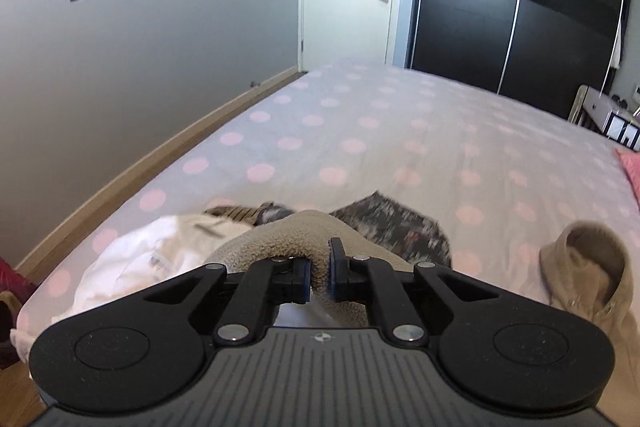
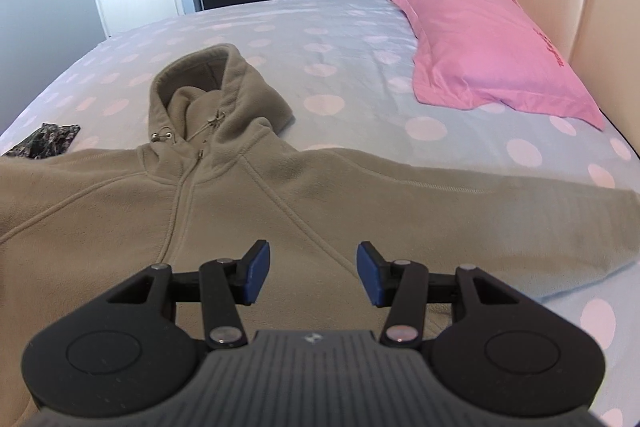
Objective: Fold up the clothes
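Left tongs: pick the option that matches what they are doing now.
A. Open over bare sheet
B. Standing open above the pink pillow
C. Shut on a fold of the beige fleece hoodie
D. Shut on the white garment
C: in the left wrist view the left tongs pinch a raised fold of the beige fleece hoodie between their pads.

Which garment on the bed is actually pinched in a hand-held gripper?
The tan fleece hoodie: the left hand-held gripper is shut on a fold of it.
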